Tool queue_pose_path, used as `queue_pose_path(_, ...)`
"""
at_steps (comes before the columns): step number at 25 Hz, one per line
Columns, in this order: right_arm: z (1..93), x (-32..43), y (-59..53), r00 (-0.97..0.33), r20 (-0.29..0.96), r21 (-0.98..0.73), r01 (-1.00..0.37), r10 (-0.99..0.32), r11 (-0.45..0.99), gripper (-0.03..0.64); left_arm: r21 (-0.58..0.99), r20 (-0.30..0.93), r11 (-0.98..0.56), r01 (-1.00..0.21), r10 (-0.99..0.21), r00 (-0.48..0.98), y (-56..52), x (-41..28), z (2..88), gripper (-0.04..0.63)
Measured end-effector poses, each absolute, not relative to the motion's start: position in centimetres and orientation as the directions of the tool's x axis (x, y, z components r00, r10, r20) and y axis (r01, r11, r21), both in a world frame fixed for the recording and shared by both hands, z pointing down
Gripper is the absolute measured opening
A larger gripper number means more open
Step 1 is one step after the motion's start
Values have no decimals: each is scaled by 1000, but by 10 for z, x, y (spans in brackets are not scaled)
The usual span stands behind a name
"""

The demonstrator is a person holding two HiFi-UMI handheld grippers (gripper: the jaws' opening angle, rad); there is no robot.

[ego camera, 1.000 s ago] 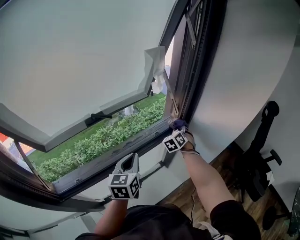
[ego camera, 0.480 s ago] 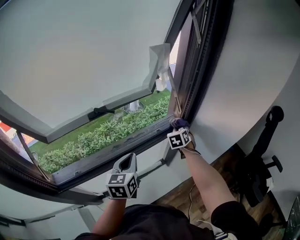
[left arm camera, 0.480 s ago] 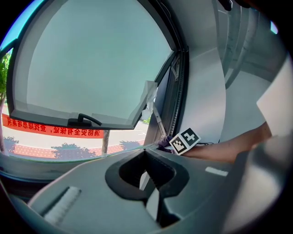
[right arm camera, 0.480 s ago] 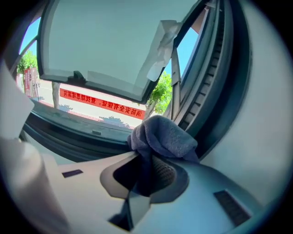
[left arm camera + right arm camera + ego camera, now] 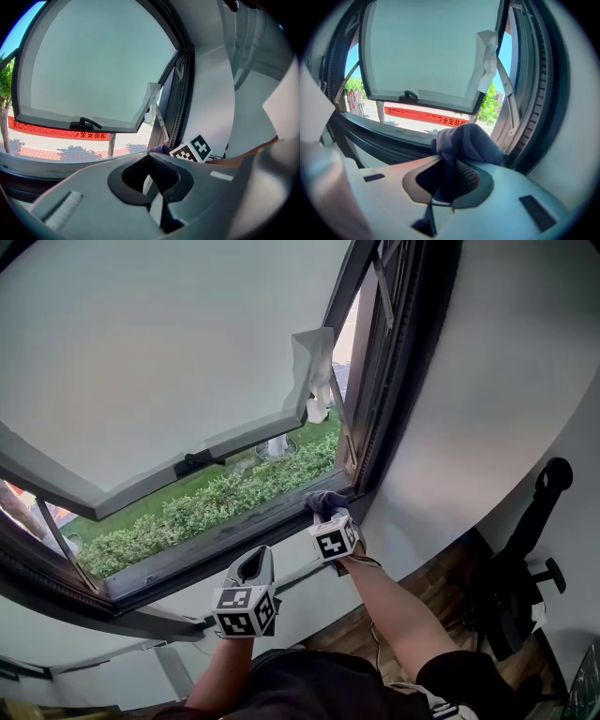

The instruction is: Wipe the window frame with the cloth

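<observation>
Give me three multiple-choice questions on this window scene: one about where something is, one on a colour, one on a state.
1. Where is the cloth?
A. On the floor
B. On the window frame, lower rail near the right corner
C. On the chair

2. What colour is the cloth?
A. White
B. Yellow
C. Dark purplish grey

3. The left hand-held gripper is:
A. Shut, empty
B. Shut on the cloth
C. Wide open

Answers:
1. B, the right hand-held gripper holds it there.
2. C, plain in the right gripper view.
3. A, its jaws meet with nothing between.
</observation>
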State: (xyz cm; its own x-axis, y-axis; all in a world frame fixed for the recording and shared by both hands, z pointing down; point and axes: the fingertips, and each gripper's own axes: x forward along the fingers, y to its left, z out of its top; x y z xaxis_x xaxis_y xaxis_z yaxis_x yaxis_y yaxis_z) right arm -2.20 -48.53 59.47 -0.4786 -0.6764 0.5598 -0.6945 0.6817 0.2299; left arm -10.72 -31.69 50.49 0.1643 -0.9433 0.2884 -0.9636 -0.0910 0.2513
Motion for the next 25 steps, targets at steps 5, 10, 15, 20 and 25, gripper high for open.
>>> queue_pose_path(5,597,-27,-475,-509,549,181,-702,-663,688,48,239,284,-64,-969,-950,133,-312,-105,500,8)
queue_pose_path(10,595,-27,-478,-529,538,132,-716,-656,686,48,223,284,-41,-974,-953,105,-305,-111,495,8)
queue_pose_path(15,561,-16,-459,-579,425,25,-761,-696,648,49,200,264,-24,-980,-962,77,-302,-116,478,8)
queue_pose_path(20,488,-1,-415,-631,209,-38,-768,-747,639,49,180,228,-6,-984,-973,48,-301,-122,466,8)
queue_pose_path(25,461,18,-369,-628,104,-23,-777,-771,629,49,168,217,-12,-986,-975,48,-298,-112,467,8)
